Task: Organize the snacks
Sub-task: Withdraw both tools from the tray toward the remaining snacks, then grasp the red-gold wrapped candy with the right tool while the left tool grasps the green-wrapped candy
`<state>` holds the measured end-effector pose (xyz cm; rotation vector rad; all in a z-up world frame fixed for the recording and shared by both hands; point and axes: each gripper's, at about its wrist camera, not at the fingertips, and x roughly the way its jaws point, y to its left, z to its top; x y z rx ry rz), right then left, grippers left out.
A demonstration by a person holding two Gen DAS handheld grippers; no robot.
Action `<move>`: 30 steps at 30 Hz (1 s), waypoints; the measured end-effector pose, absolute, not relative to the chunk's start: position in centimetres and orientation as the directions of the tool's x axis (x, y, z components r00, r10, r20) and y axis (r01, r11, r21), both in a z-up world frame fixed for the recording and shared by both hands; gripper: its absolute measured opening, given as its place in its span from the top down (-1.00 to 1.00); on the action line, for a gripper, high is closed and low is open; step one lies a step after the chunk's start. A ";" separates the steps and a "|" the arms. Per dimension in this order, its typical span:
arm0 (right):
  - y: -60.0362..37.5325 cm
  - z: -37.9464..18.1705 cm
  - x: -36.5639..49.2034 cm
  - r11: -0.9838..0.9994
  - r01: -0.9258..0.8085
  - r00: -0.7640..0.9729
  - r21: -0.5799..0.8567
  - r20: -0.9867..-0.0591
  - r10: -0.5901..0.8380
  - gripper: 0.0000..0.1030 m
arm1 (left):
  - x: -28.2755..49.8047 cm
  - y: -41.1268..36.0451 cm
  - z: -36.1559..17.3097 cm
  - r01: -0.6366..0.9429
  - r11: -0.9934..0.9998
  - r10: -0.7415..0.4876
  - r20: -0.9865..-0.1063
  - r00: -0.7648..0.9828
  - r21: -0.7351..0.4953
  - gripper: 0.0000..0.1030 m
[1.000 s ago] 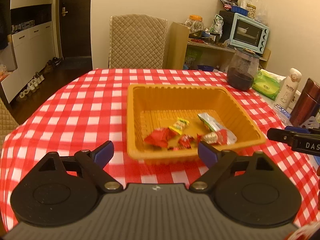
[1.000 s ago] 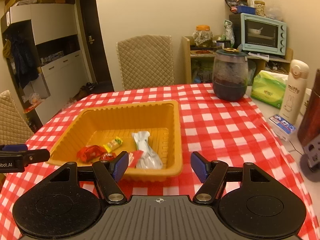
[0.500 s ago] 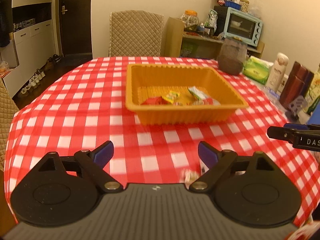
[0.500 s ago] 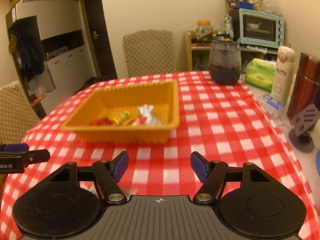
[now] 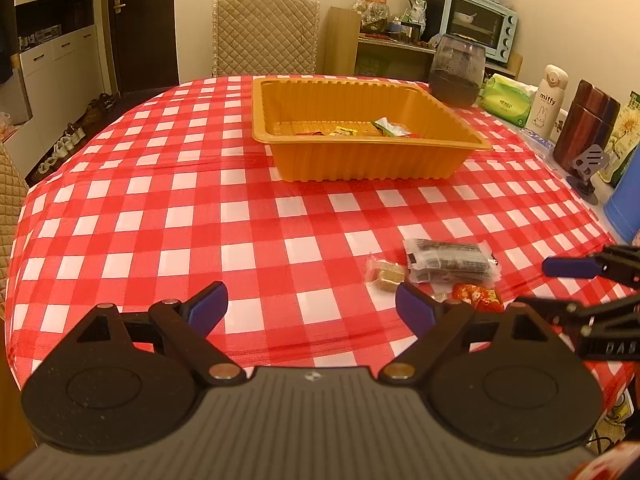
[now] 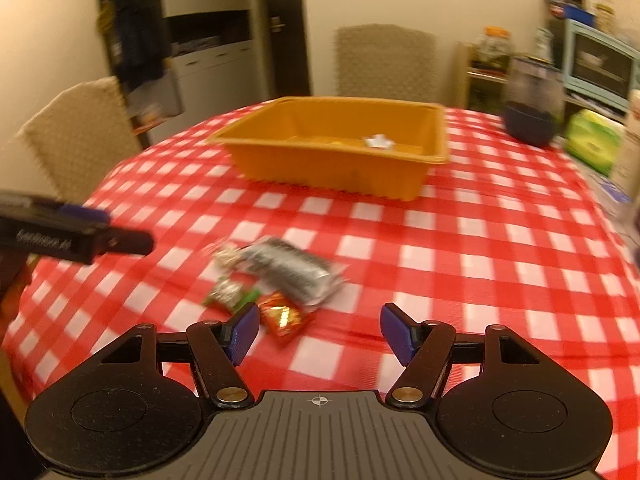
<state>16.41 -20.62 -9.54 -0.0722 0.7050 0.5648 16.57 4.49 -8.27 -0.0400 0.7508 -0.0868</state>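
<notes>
The orange tray (image 5: 360,156) now sits farther off at twelve o'clock, and loose snack packets (image 5: 448,266) have come into view. Both the left gripper (image 5: 310,306) and right gripper (image 6: 318,330) tilt downward, jaws apart and empty; the right's have just narrowed slightly.

- The white thermos bottle (image 5: 549,101) at the right edge of the table carries the word "miffy" in dark letters, above a small drawing of a rabbit.
- The right gripper (image 5: 576,284), seen from the left wrist camera at the right border, shows pale letters "DAS" on its black body; the rest is cut off.
- The left gripper (image 6: 100,236), seen from the right wrist camera, has a white print on its black side, but it is too blurred to read.
- The green tissue pack (image 5: 505,99) and the dark snack packet (image 5: 450,260) have printing that is too small to read.
</notes>
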 end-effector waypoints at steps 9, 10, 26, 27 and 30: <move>-17.8 -10.7 17.3 0.768 -0.639 0.568 0.048 -0.644 0.513 0.19 | 16.9 4.5 -8.9 0.077 0.993 -0.115 -0.687 0.718 -0.085 -0.74; -17.5 -10.9 17.5 0.765 -0.643 0.565 0.041 -0.648 0.510 0.19 | 16.9 4.4 -8.9 0.078 0.993 -0.115 -0.689 0.716 -0.085 -0.74; -17.2 -10.8 17.0 0.763 -0.647 0.554 0.013 -0.679 0.481 0.39 | 17.2 3.1 -9.4 0.150 0.987 -0.143 -0.696 0.704 -0.051 -0.72; -17.1 -10.8 16.9 0.758 -0.652 0.559 0.000 -0.675 0.481 0.38 | 17.3 3.1 -9.4 0.150 0.987 -0.144 -0.697 0.702 -0.053 -0.72; -16.7 -11.0 17.3 0.748 -0.664 0.552 -0.002 -0.676 0.488 0.38 | 17.3 2.9 -9.5 0.158 0.986 -0.148 -0.699 0.700 -0.051 -0.72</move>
